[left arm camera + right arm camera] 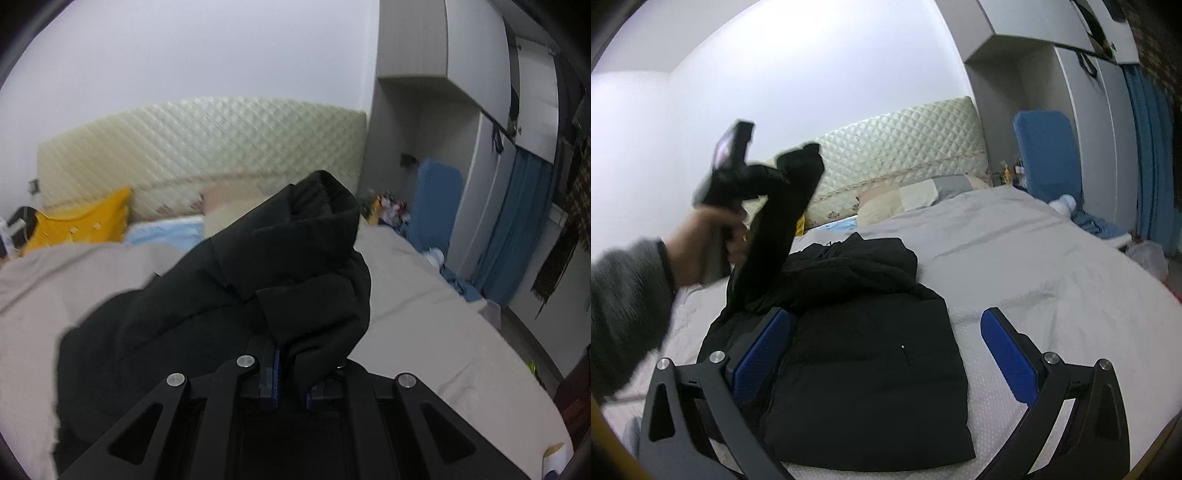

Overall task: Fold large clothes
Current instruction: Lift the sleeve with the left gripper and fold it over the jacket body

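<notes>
1. Item under inspection: a large black padded jacket (864, 354) of soft, quilted fabric. Its body lies flat on the grey-beige bed cover (1052, 280), partly folded, hood end toward the cream quilted headboard (908, 147).

2. Left tongs (291, 354): together and clamped on a bunched fold of the jacket's black sleeve (303, 243), which is lifted clear of the bed. The right wrist view shows the same sleeve hanging from the tongs in the person's left hand (709, 236); that view is blurred, so the exact pinch point cannot be read there.

3. Right tongs (886, 332): standing wide apart, empty, hovering above the jacket body without touching it.

4. Handling assessment: the garment looks bulky but light, limp and compressible. The padding will likely spring back and resist a crisp crease. The shell appears smooth, so a thin pinch may slip.

5. Recommended hold: take seams, the cuff or the hem edge, gathering a thick fold between the pads. The free tongs could pin the body while the sleeve is laid across.
</notes>
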Demonstrator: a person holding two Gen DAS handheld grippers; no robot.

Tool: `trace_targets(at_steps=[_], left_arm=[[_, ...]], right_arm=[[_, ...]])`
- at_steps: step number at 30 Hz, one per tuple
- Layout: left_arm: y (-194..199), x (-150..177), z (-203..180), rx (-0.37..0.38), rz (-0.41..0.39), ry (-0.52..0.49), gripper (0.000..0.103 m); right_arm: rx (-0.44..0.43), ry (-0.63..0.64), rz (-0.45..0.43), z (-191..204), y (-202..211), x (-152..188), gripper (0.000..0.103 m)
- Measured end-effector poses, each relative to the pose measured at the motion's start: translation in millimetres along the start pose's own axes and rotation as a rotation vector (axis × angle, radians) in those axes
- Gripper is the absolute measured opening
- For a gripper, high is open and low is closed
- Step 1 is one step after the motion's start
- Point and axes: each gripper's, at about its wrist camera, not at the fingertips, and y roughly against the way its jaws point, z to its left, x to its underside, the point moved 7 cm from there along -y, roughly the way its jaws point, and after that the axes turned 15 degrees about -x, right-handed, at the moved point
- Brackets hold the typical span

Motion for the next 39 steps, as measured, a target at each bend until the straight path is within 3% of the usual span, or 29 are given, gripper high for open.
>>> trace_targets(at_steps=[4, 9, 12, 13, 21, 26, 29, 31, 34, 36, 39], left_arm=[[-44.8, 41.2, -25.4, 0.021, 0.062, -0.015, 0.008], [-92.5, 82.9, -43.6, 0.002, 0.109, -0.062, 0.008], [-126.6, 109.3, -48.0, -0.085, 0.185, -0.107, 0.009], [-133.9, 115.3, -51.4, -0.107, 0.177, -0.123, 0.009], [-154.2, 124.3, -61.6, -0.175, 0.139, -0.127, 0.009], [-145.0, 116.2, -55.2, -0.163, 0.156, -0.104, 0.01], [-122.6, 107.7, -54.8, -0.141, 0.101, -0.104, 0.011], [-104.3, 100.8, -54.1, -0.146, 0.058, -0.116, 0.017], [-89.1, 91.7, -49.3, -0.133, 0.064, -0.104, 0.045], [-75.2, 85.0, -45.6, -0.13, 0.055, -0.105, 0.079], [-41.0, 73.3, -40.3, -0.132, -0.011, -0.131, 0.081]], right_arm=[[0.071, 0.073, 0.005, -1.7, -8.1, -0.6, 0.103], [0.052, 0.062, 0.034, -8.7, -25.0, 4.0, 0.103], [0.049, 0.045, 0.046, -18.3, -32.7, 7.5, 0.103], [0.046, 0.036, 0.051, -21.6, -34.7, 8.7, 0.103], [0.034, 0.013, 0.078, -33.7, -48.7, 20.0, 0.103], [0.033, 0.005, 0.092, -34.9, -54.7, 25.3, 0.103], [0.018, 0.024, 0.09, -30.6, -55.1, 26.1, 0.103], [-0.003, 0.03, 0.08, -26.6, -53.2, 26.3, 0.103], [-0.017, 0.039, 0.069, -22.6, -51.1, 26.7, 0.103], [-0.019, 0.042, 0.065, -19.5, -51.6, 27.3, 0.103], [-0.026, 0.051, 0.077, -14.6, -54.0, 29.9, 0.103]])
